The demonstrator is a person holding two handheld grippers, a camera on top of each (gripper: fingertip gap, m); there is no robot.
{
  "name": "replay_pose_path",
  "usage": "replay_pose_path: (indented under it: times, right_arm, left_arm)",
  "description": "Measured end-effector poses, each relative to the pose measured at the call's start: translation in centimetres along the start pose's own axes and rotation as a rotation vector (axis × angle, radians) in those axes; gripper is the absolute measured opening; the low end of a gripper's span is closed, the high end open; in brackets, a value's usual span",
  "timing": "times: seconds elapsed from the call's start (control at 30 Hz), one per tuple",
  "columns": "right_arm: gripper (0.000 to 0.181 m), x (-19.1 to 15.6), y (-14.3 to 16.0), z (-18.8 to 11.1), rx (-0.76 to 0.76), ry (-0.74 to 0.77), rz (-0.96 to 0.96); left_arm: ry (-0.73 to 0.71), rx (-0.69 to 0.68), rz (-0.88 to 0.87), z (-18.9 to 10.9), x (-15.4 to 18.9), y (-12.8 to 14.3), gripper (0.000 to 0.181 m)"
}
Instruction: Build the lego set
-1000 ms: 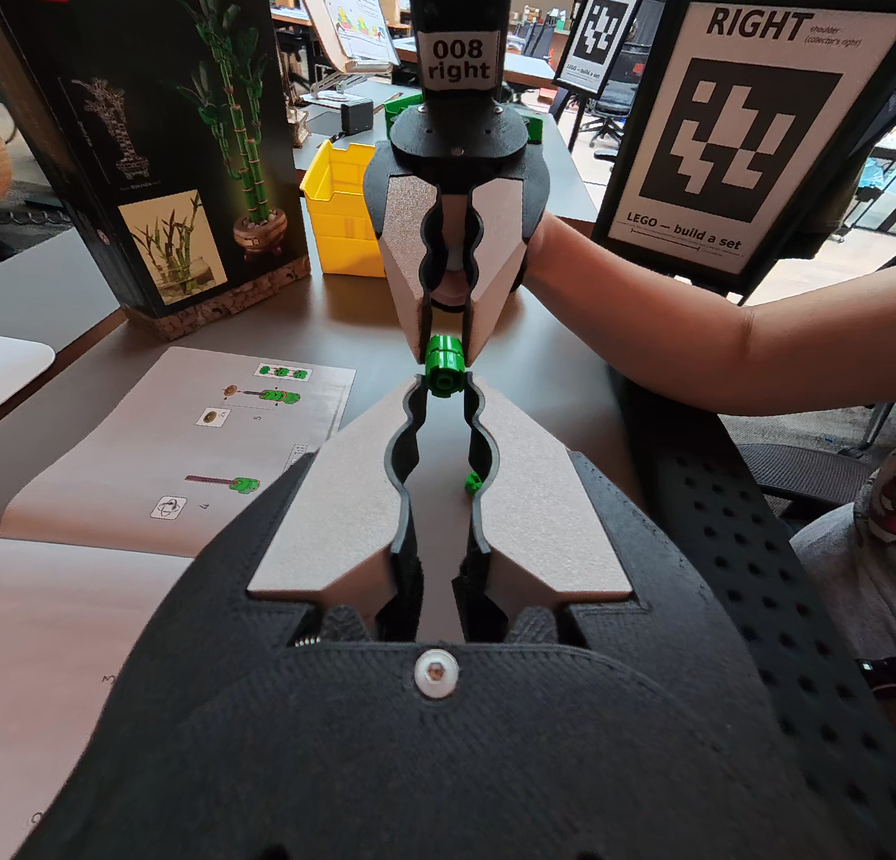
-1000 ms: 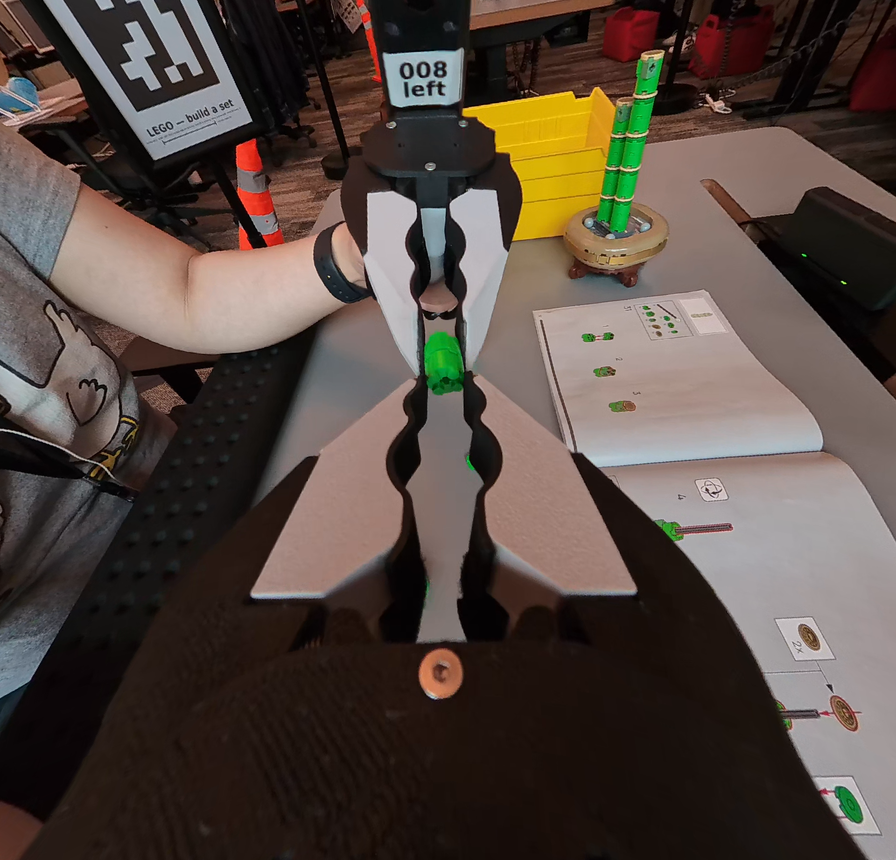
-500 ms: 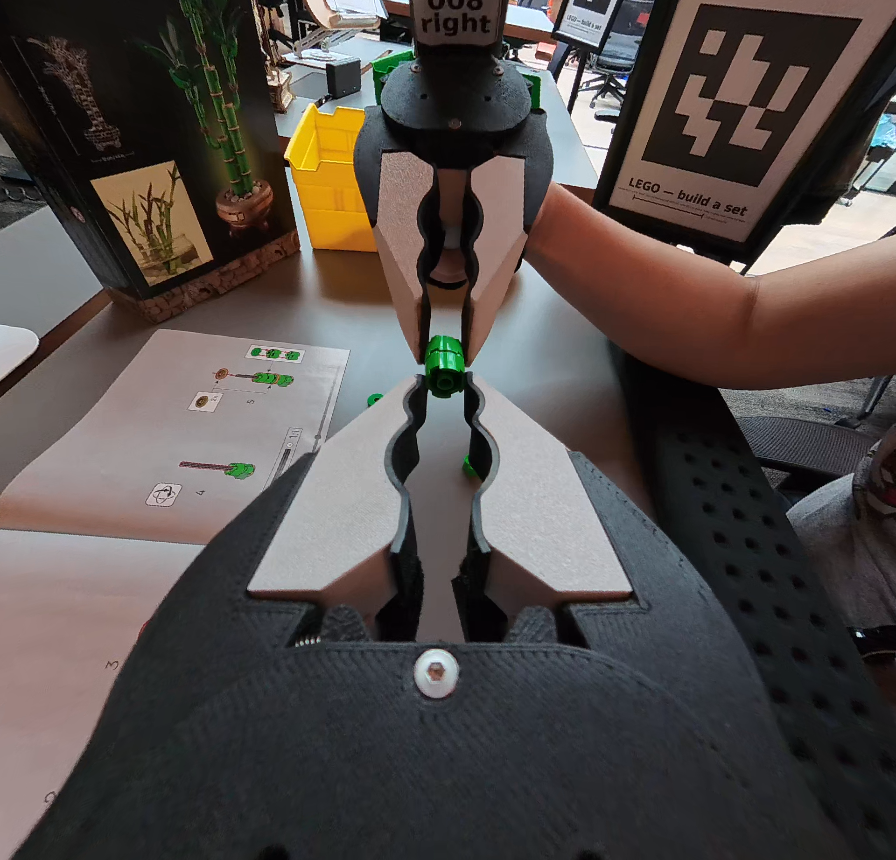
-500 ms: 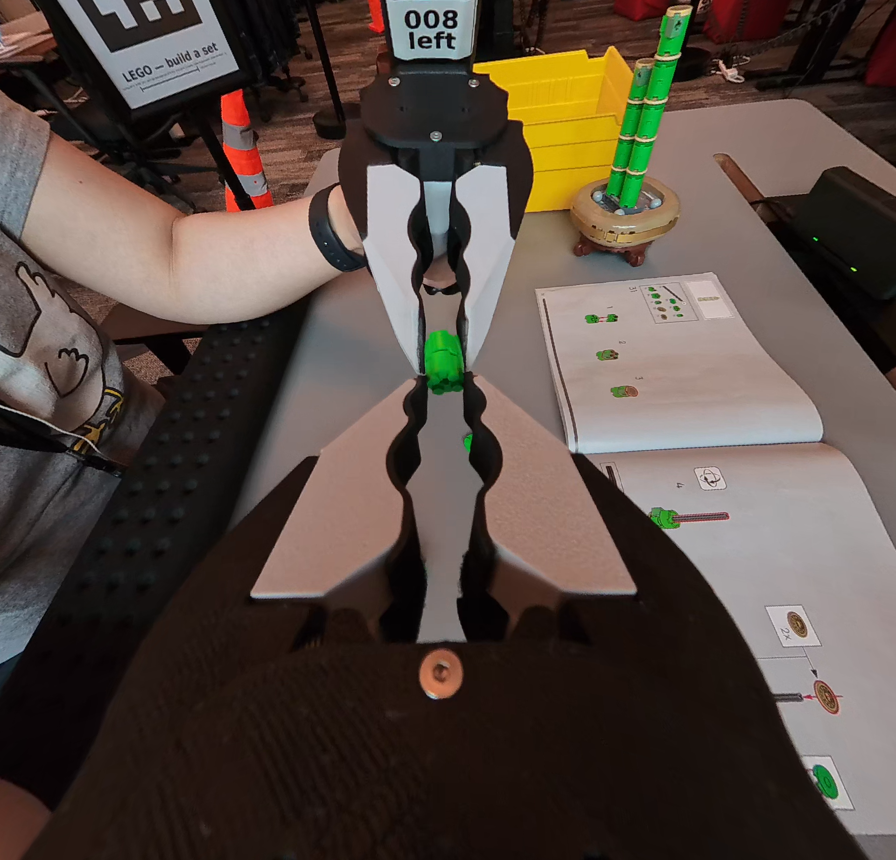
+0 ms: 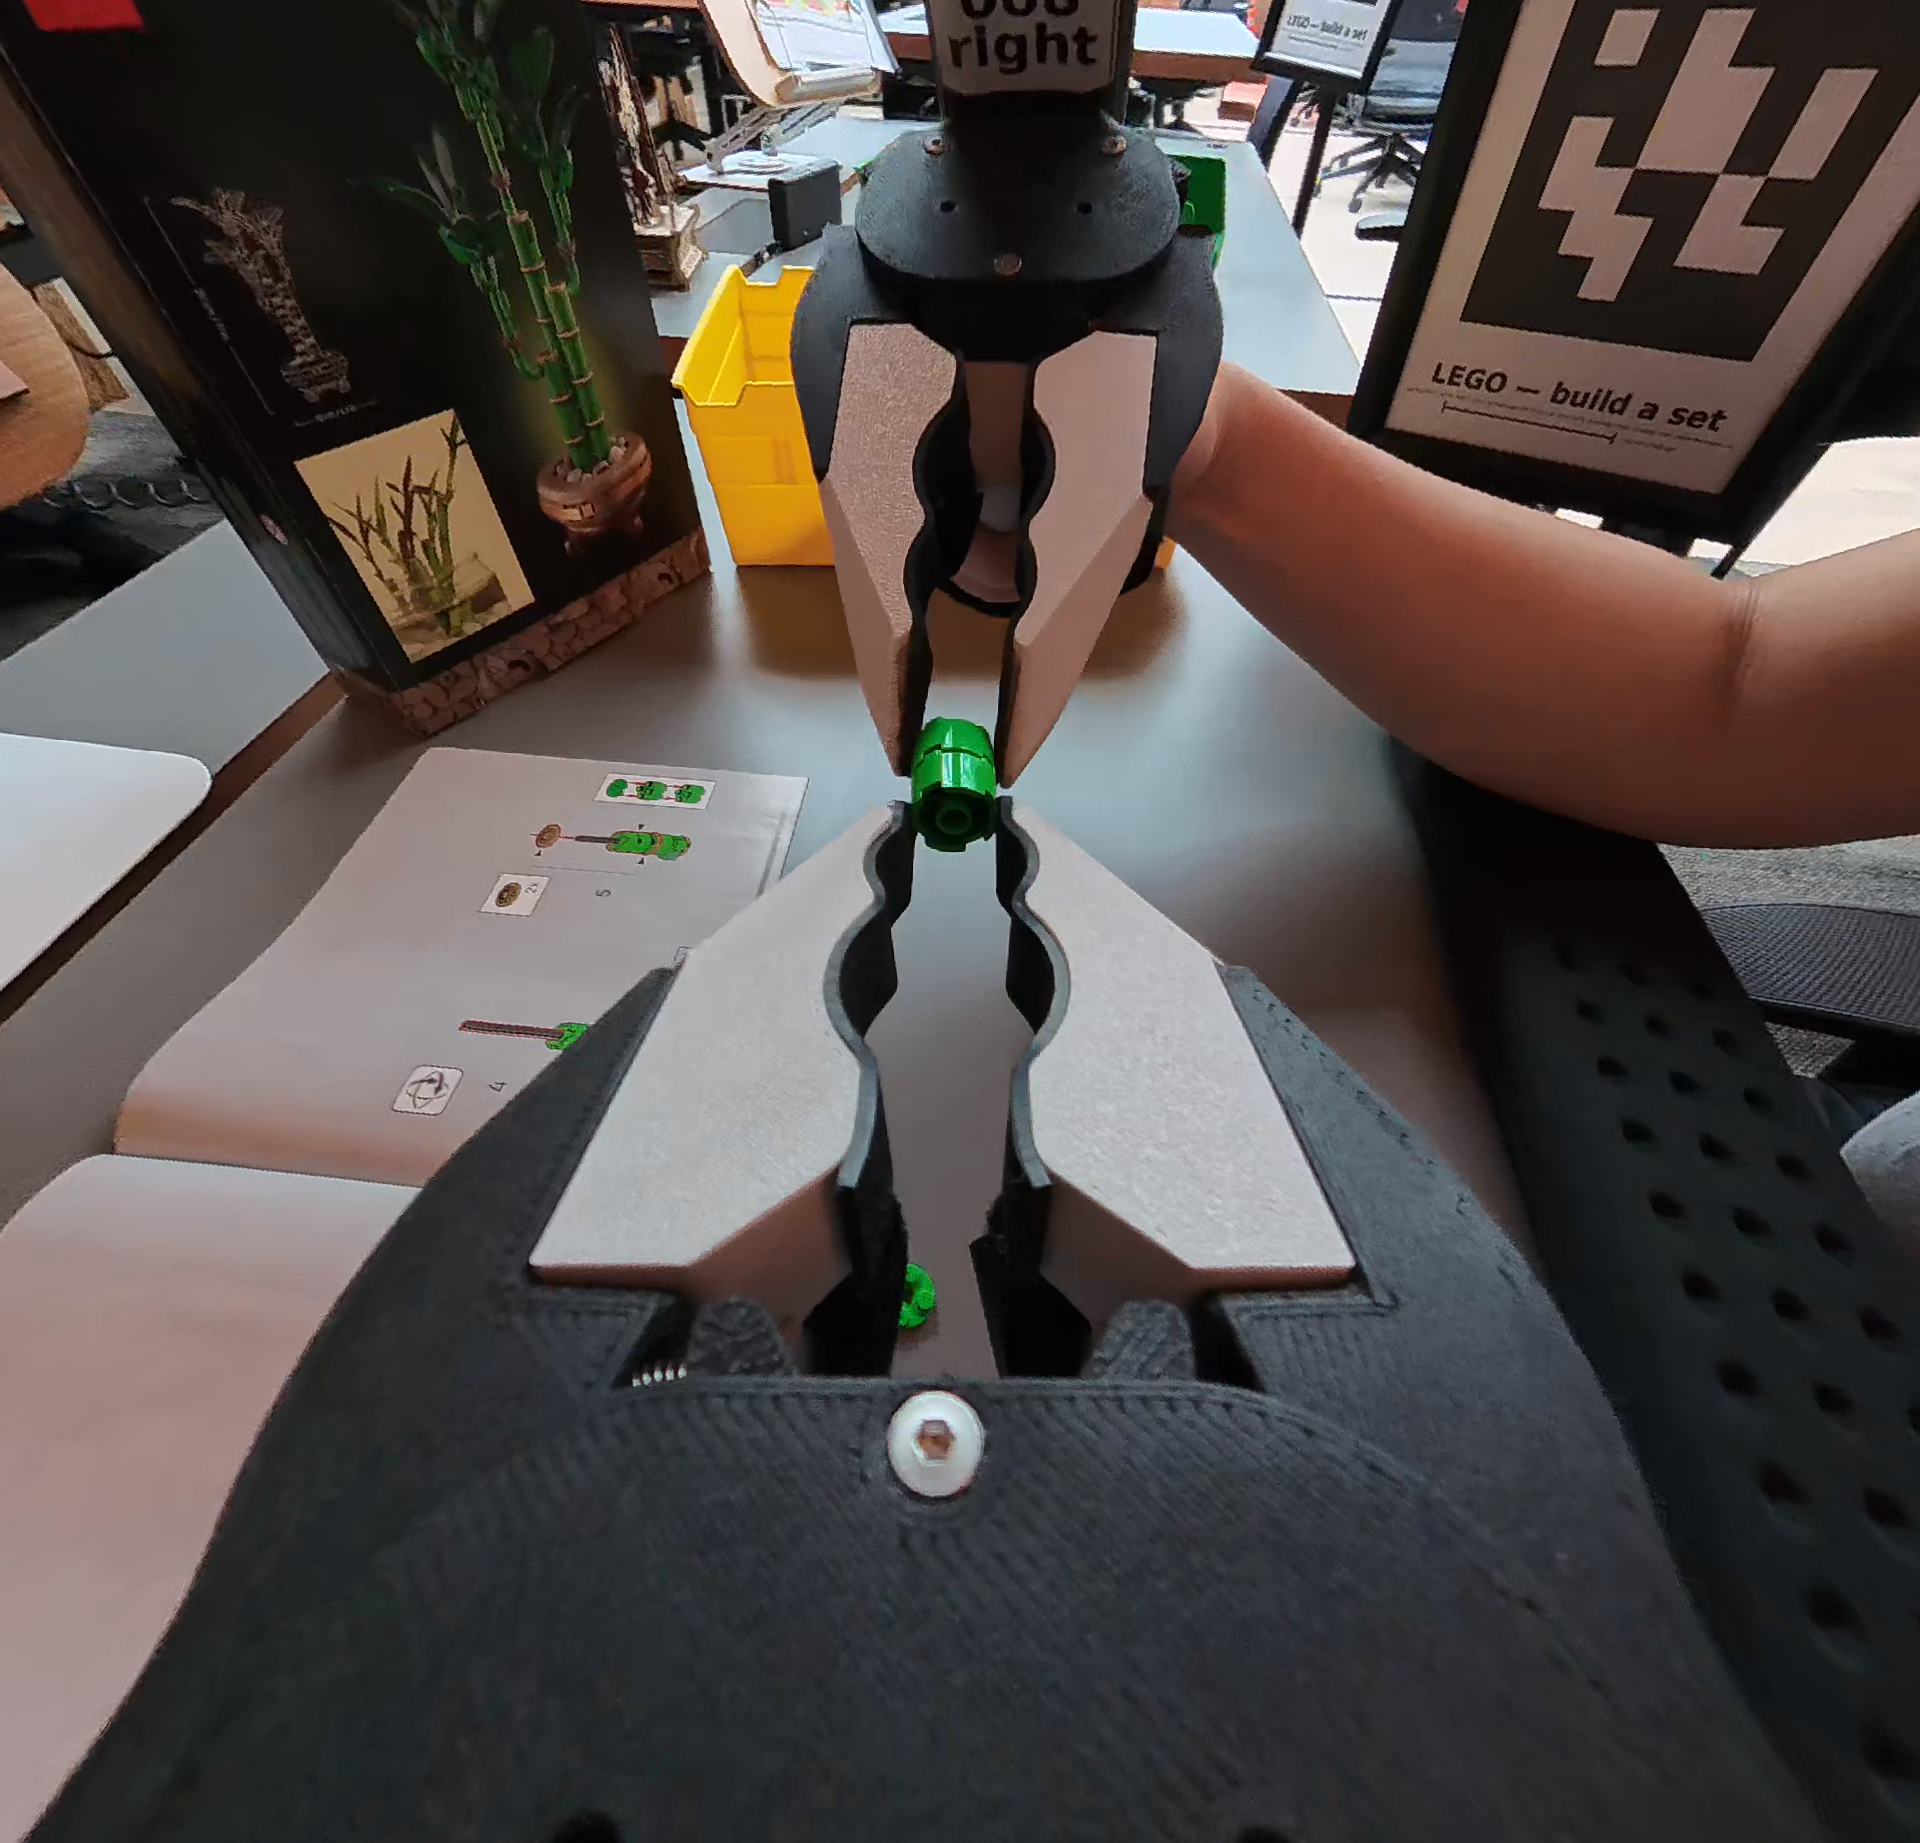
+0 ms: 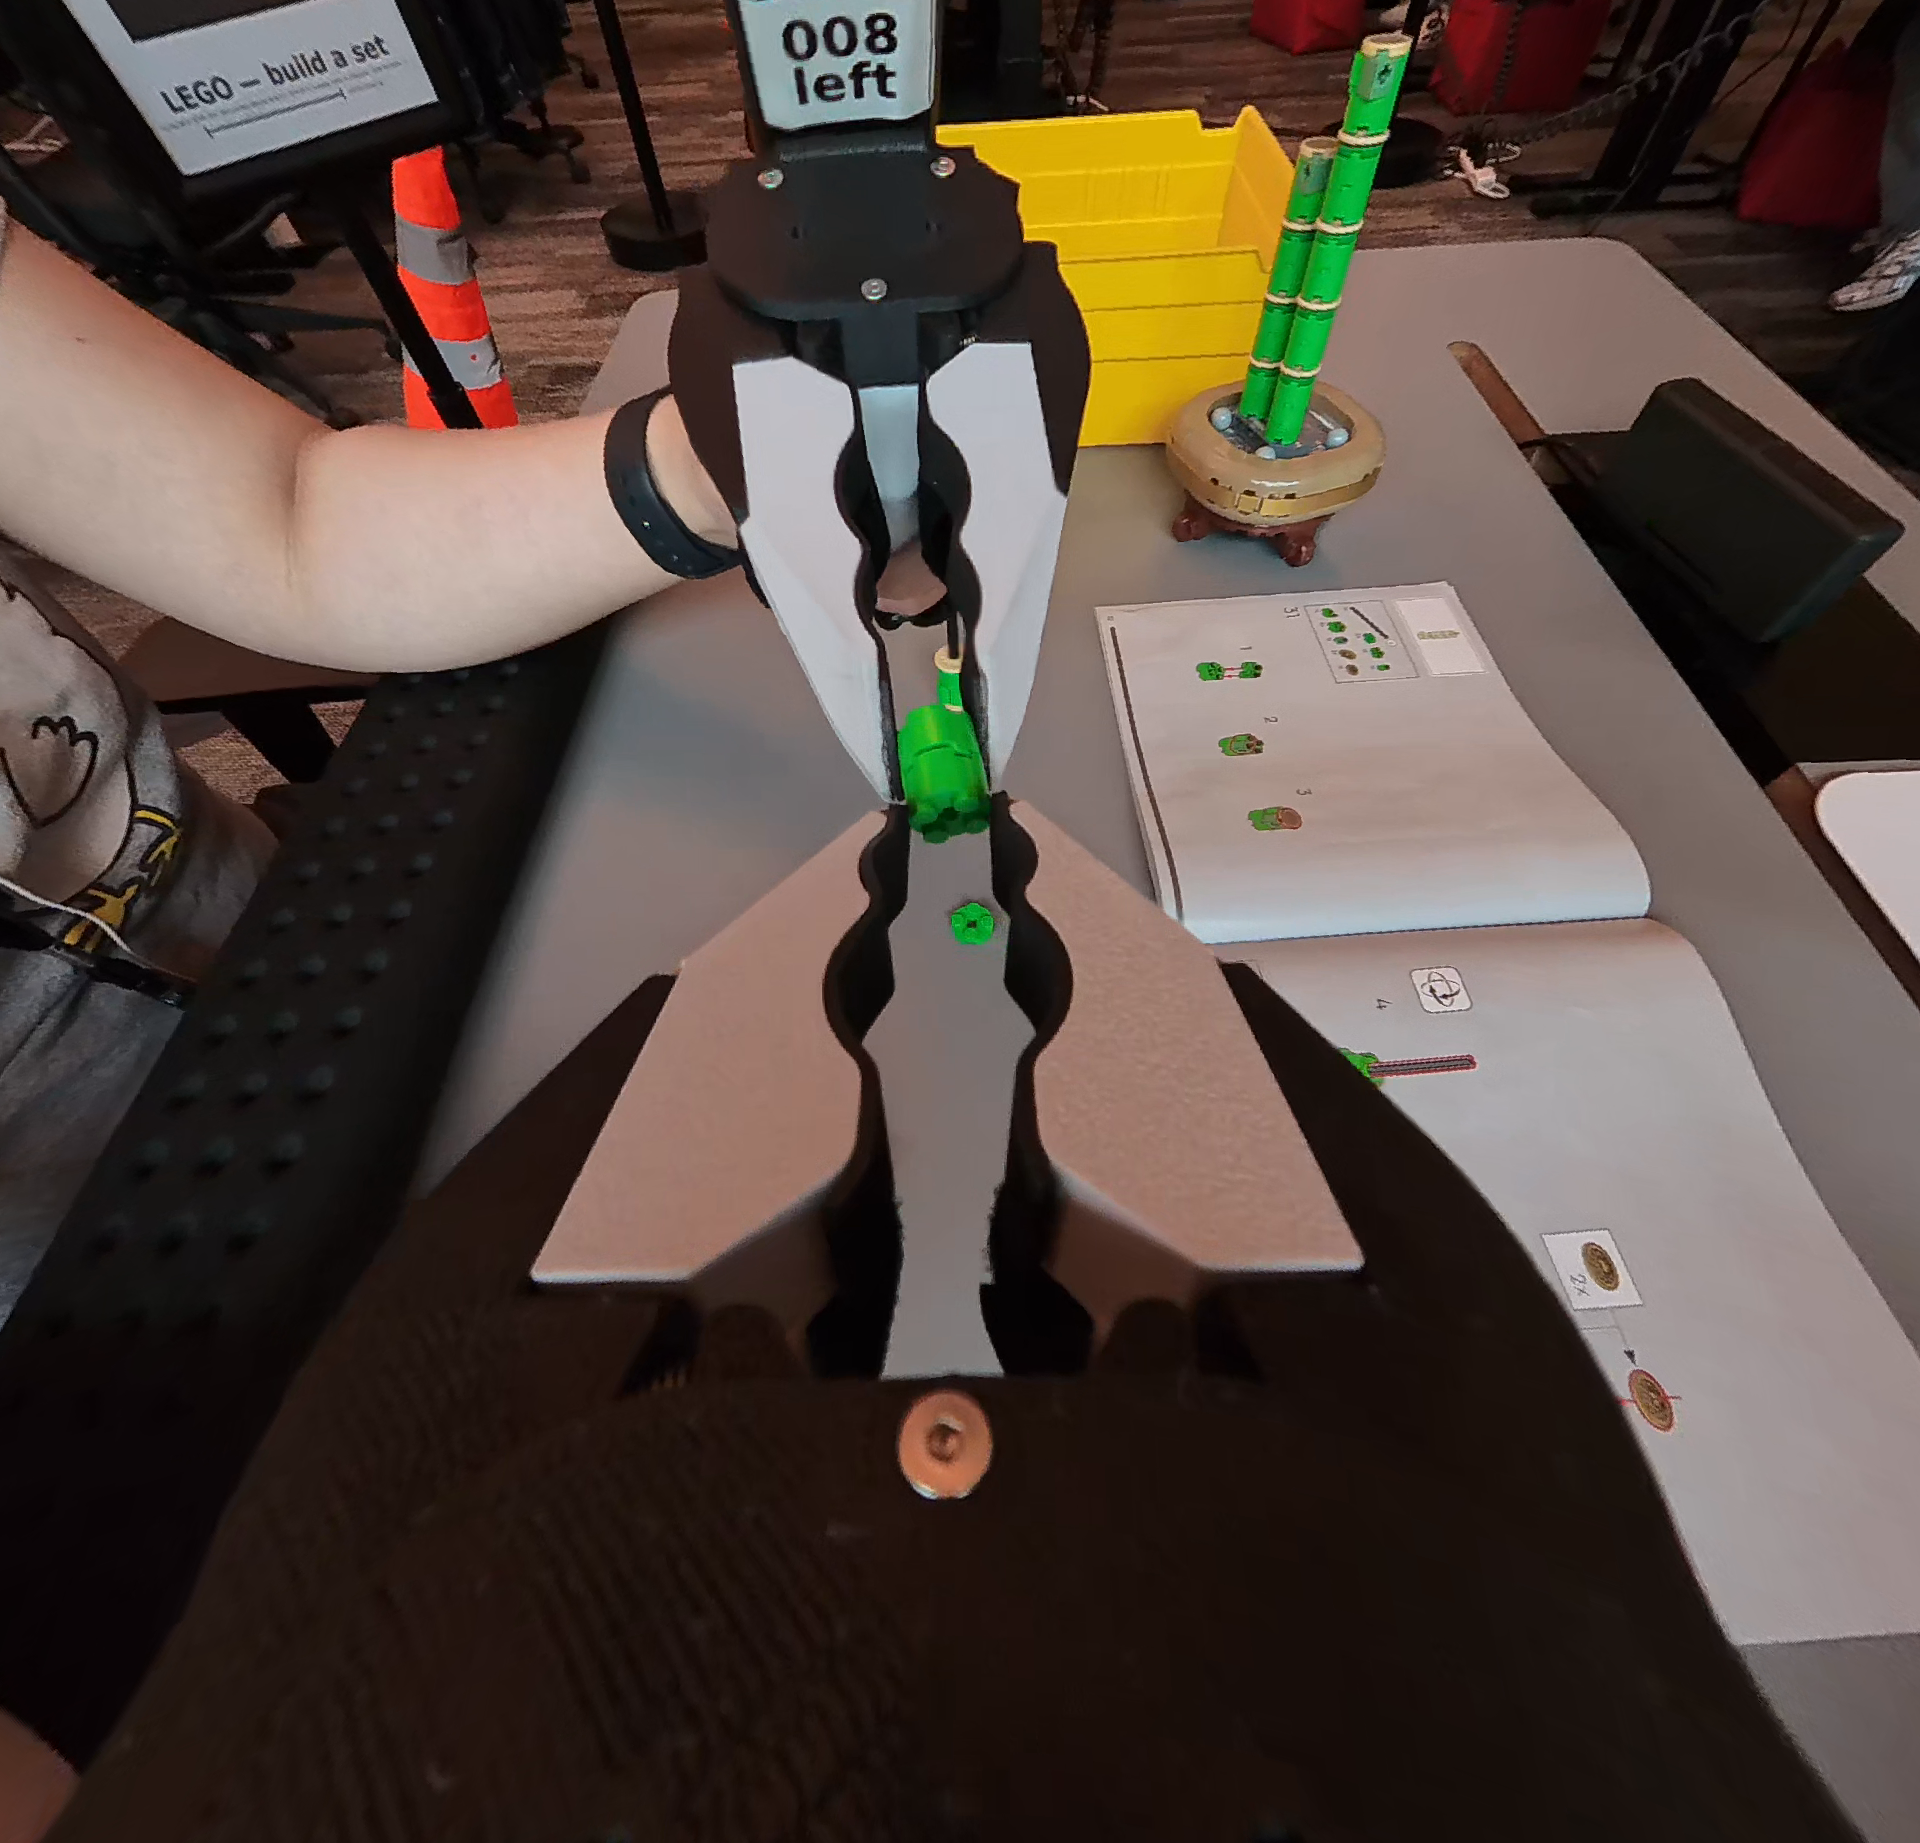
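Though its ends are hidden, left gripper (image 5: 950, 825) and right gripper (image 6: 940, 823) both pinch green segment (image 5: 951, 785).

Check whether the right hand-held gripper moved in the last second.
Yes, slightly: the right hand-held gripper shifted down-right, since the bamboo model now sits higher and further left.

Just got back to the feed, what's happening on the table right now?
A person holds the left tool and right tool tip to tip above the table. Both pinch one green round-brick stack, apparently pressing it together. A loose green piece lies below. The open instruction booklet and the part-built bamboo pot sit alongside.
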State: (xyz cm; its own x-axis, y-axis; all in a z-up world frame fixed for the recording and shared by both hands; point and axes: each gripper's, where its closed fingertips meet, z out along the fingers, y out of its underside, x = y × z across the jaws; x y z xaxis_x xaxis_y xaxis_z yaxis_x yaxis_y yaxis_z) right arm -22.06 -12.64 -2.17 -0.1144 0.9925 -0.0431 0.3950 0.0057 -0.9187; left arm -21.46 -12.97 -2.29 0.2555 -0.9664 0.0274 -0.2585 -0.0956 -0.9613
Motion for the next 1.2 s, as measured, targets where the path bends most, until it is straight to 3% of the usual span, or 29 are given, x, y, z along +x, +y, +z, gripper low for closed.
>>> replay_pose_path:
  times: [0.53, 0.7, 0.9, 1.1, 1.2]
  right_arm:
    - [0.017, 0.8, -1.5, -0.4, 0.071, 0.069, -0.062]
    - [0.033, 1.6, -2.4, -0.6, 0.105, 0.121, -0.046]
    - [0.043, 4.1, -5.9, -1.6, 0.203, 0.310, 0.097]
    - [0.050, 4.8, -7.9, 1.0, 0.110, 0.552, 0.026]
    - [0.046, 5.0, -8.3, 1.5, 0.096, 0.614, -0.001]
  left_arm:
    - [-0.100, 0.101, 0.065, -0.3, -0.8, -1.8, 0.014]
    - [-0.170, 0.136, 0.074, -1.0, -1.8, -2.3, 0.014]
    - [-0.559, 0.153, 0.260, -3.6, -5.2, -3.6, 0.014]
    - [-0.846, 0.092, 0.489, -5.4, -6.0, -4.7, 0.014]
    - [-0.950, 0.053, 0.565, -6.1, -6.5, -4.8, 0.014]
